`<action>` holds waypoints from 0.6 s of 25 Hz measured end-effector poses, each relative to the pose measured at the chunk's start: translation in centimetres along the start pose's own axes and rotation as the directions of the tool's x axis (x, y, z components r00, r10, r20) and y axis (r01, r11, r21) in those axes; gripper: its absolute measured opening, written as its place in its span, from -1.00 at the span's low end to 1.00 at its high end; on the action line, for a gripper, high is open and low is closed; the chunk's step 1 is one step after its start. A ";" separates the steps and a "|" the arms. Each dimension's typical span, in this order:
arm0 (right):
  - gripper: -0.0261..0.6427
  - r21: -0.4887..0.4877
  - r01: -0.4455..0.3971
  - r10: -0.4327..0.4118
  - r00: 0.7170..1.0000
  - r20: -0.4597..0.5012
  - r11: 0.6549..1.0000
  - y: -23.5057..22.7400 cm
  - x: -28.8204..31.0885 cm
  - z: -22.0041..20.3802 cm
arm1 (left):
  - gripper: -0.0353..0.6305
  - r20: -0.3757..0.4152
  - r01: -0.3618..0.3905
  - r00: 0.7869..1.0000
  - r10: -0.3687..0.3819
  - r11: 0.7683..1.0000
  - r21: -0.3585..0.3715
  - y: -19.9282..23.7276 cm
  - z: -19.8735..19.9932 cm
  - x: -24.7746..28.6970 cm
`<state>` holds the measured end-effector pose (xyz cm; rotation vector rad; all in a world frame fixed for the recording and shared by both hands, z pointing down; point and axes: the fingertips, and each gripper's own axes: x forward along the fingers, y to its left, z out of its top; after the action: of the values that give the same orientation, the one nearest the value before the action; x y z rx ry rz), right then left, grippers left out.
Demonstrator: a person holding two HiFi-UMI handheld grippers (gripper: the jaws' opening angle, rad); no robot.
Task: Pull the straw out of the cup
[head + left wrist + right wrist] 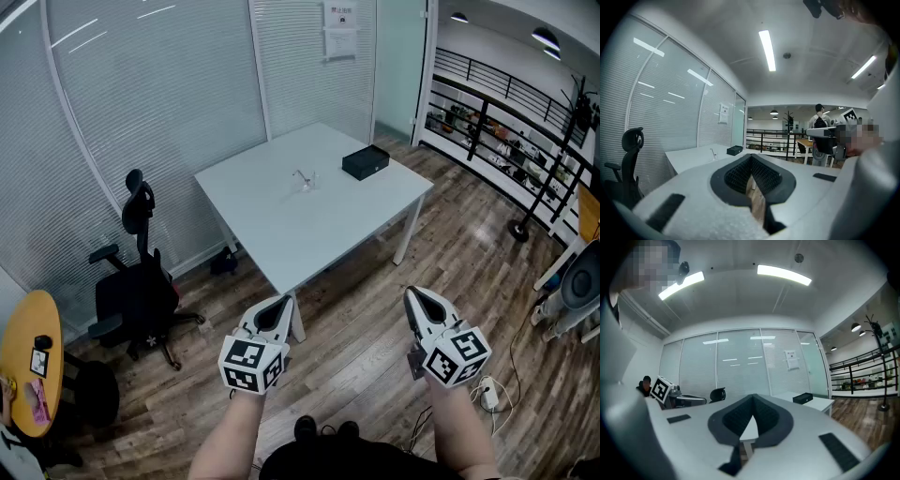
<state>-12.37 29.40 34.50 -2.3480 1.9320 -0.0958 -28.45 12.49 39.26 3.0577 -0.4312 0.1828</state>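
A small clear cup with a straw stands near the middle of the white table. In the left gripper view the cup is a tiny far shape on that table. My left gripper and right gripper hover over the wooden floor in front of the table's near corner, well short of the cup. Both point roughly level toward the table. The left gripper and the right gripper each have their jaws together, with nothing between them.
A black box lies on the table to the right of the cup. A black office chair stands at the left, and a yellow round table at the far left. A white power strip lies on the floor at the right.
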 end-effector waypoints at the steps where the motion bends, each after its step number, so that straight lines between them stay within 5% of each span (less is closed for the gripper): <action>1: -0.92 0.000 0.001 -0.001 1.000 0.001 1.000 -0.2 -0.1 0.1 | -0.87 0.001 -0.001 1.000 0.001 1.000 0.001 -0.1 0.1 0.1; 15: -0.92 0.029 -0.041 0.039 0.998 0.053 0.999 -3.7 -4.6 1.7 | -0.87 -0.018 -0.029 0.999 0.031 0.997 0.065 -5.1 0.4 1.6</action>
<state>-9.44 34.67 33.34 -2.2687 1.9386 -0.0587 -25.43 16.88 38.86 3.1115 -0.4796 0.2310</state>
